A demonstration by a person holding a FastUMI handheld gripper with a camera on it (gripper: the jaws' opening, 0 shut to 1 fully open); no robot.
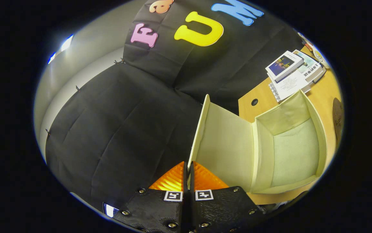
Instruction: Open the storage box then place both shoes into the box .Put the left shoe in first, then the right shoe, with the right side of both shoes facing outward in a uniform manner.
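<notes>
With its lid (219,142) swung up, the cream fabric storage box (318,136) at lower right stands open and empty; tool (189,168) pinches the lid's edge; both shoes remain

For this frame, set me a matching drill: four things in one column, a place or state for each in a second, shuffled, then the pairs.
Things:
1. Lid
2. Box
3. Books
4. Gripper

Places or states:
A. stacked on the table, beyond the box
B. swung open, its edge pinched between the fingers
C. open, nothing inside
D. shut on the lid's edge

Pairs: 1-B, 2-C, 3-A, 4-D
</notes>
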